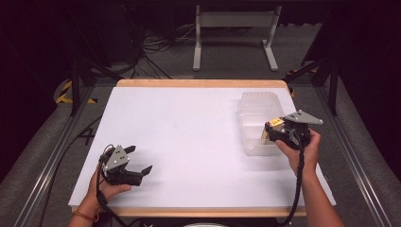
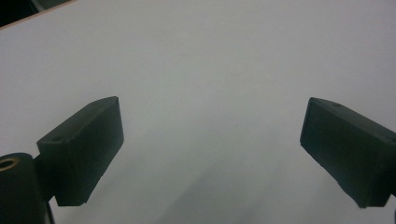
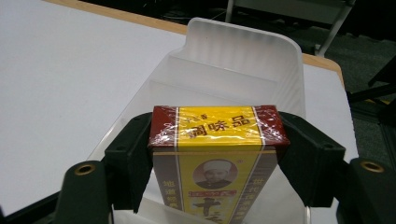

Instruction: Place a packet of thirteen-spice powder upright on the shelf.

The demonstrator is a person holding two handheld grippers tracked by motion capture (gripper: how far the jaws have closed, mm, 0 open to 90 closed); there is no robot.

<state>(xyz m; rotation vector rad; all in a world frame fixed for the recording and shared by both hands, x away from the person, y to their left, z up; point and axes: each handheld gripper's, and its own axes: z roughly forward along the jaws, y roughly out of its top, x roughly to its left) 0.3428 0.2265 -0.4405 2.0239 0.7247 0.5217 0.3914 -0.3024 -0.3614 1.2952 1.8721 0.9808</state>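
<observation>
A yellow and dark red seasoning box (image 3: pixel 215 154) wrapped in clear film sits between the jaws of my right gripper (image 3: pixel 215 140), which is shut on its two sides. In the high view that right gripper (image 1: pixel 275 126) holds the box (image 1: pixel 275 124) over the near end of a clear plastic bin (image 1: pixel 257 101) at the table's right. My left gripper (image 1: pixel 140 159) rests low at the front left of the white table (image 1: pixel 189 137), open. In the left gripper view the left gripper (image 2: pixel 212 140) has its jaws wide apart with bare white surface between them.
The clear bin (image 3: pixel 243 60) has ribbed walls and inner dividers. Beyond the table's far wooden edge (image 1: pixel 203 83) a white metal frame (image 1: pixel 234 33) and cables lie on the grey floor. Dark tripod legs (image 1: pixel 80 75) stand left and right.
</observation>
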